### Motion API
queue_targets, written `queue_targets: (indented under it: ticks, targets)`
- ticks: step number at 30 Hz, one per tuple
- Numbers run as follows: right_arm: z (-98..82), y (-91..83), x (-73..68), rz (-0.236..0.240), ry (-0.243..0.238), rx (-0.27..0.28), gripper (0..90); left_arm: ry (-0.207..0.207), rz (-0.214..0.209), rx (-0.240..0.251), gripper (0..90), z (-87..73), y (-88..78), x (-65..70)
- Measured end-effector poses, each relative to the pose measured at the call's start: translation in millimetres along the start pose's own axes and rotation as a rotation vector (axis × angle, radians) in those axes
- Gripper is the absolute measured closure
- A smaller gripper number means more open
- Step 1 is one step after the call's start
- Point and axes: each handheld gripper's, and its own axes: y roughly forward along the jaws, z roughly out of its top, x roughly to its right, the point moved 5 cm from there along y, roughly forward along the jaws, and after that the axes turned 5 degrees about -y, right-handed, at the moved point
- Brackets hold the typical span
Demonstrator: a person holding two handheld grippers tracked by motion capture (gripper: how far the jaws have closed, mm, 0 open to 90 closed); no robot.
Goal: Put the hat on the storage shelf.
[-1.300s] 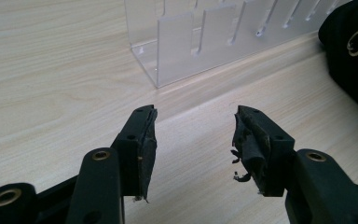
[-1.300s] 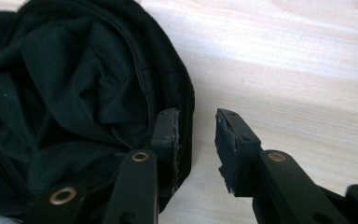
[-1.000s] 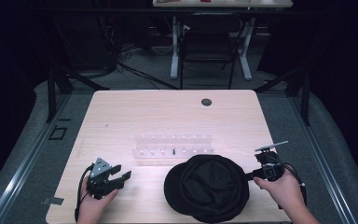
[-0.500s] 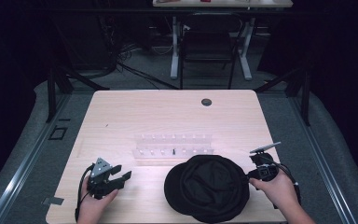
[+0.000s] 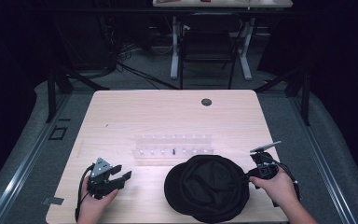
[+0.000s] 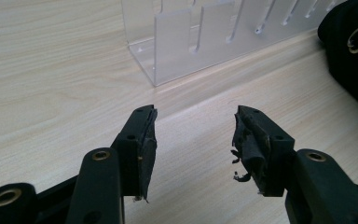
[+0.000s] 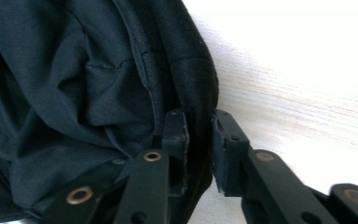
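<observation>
A black hat (image 5: 207, 186) lies upside down near the table's front edge, right of centre. My right gripper (image 5: 250, 177) is at its right rim. In the right gripper view one jaw is inside the hat (image 7: 74, 84) and the other outside, and the right gripper (image 7: 199, 140) has just been closing, with the thick rim pinched between its pads. My left gripper (image 5: 122, 171) rests at the front left, apart from the hat. In its own view the left gripper (image 6: 193, 135) is open, with only bare wood between its jaws.
A clear acrylic rack (image 5: 172, 145) with slots stands just behind the hat, and its near end (image 6: 191, 42) is ahead of the left gripper. A round grommet hole (image 5: 206, 101) sits at the table's far side. A chair (image 5: 209, 46) stands beyond the table.
The right hand has edged left toward the hat and its jaws have narrowed onto the rim. The left hand and gripper have not moved.
</observation>
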Motion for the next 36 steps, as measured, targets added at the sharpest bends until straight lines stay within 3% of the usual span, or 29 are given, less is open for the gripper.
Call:
queue_targets:
  ticks: [2, 5, 7, 8, 10, 13, 14, 15, 16, 19, 23, 24, 25, 26, 27, 28, 30, 31, 32, 33, 36]
  targets:
    - [0.2, -1.2, 0.5, 0.003, -0.018, -0.029, 78.8, -0.001, -0.001, -0.001, 48.4, -0.1, 0.1, -0.2]
    - [1.8, -0.4, 0.7, 0.001, -0.04, -0.021, 76.6, -0.001, -0.001, -0.002, 48.4, -0.1, 0.3, -0.3]
    - [3.7, 0.2, 0.4, 0.0, -0.021, 0.002, 75.9, -0.001, 0.0, 0.0, 48.4, 0.1, 0.3, 0.1]
    - [4.1, -2.9, 2.8, -0.002, -0.059, -0.04, 76.0, 0.0, -0.001, 0.0, 48.4, 0.1, 0.4, 0.3]
    - [7.4, 1.0, 0.4, 0.002, -0.025, 0.011, 75.8, 0.001, -0.001, -0.001, 48.4, 0.0, 0.5, 0.2]
    - [10.0, -1.8, 1.7, -0.004, -0.047, -0.014, 75.7, 0.001, 0.0, -0.001, 48.4, 0.0, 0.5, 0.0]
    - [11.4, 0.7, 0.2, 0.006, -0.017, 0.02, 76.3, 0.0, 0.0, -0.001, 48.4, 0.1, 0.3, 0.1]
    - [11.4, 0.7, 0.2, 0.006, -0.017, 0.02, 76.3, -0.001, -0.001, 0.0, 48.4, 0.1, 0.2, 0.1]
    - [11.6, 0.1, 1.1, 0.006, -0.035, -0.013, 77.1, 0.001, 0.0, 0.0, 48.5, 0.2, 0.0, -0.1]
    - [11.5, 1.5, 0.6, 0.004, -0.038, -0.016, 79.2, 0.003, -0.001, -0.004, 48.4, 0.1, -0.4, -0.8]
    - [9.7, 0.5, -0.6, 0.017, -0.071, -0.062, 85.9, 0.002, -0.001, -0.003, 48.4, 0.3, -0.6, -0.9]
    - [9.4, 2.5, -4.8, 0.032, -0.033, -0.018, 86.9, 0.003, -0.001, -0.004, 48.4, 0.2, -0.6, -0.9]
    - [9.4, 2.5, -4.8, 0.032, -0.033, -0.018, 86.9, 0.003, -0.001, -0.004, 48.4, 0.2, -0.5, -0.9]
    - [8.3, -2.9, -4.3, 0.043, -0.065, -0.068, 87.2, 0.003, 0.0, -0.004, 48.4, 0.2, -0.5, -1.0]
    - [8.3, -2.9, -4.3, 0.043, -0.065, -0.068, 87.2, 0.003, 0.0, -0.004, 48.4, 0.2, -0.4, -1.0]
    - [8.0, -7.3, -4.9, 0.075, -0.052, -0.07, 87.3, -0.001, -0.001, 0.001, 48.4, 0.4, -0.2, -0.7]
    - [8.2, -7.5, -6.0, 0.088, -0.026, -0.042, 87.4, -0.001, 0.0, 0.001, 48.4, 0.5, 0.0, -0.7]
    - [8.2, -12.6, -5.0, 0.103, -0.033, -0.064, 87.5, -0.002, 0.001, 0.0, 48.4, 0.6, 0.4, -0.8]
    - [8.9, -15.6, -6.6, 0.122, -0.007, -0.038, 87.5, -0.002, 0.001, 0.0, 48.5, 0.6, 0.5, -0.8]
    - [8.8, -19.1, -6.3, 0.128, -0.021, -0.055, 87.6, -0.003, 0.001, 0.0, 48.4, 0.6, 0.5, -0.7]
    - [9.7, -25.7, -11.5, 0.141, -0.014, -0.032, 87.6, -0.001, 0.001, 0.001, 48.5, 0.5, 0.6, -0.5]
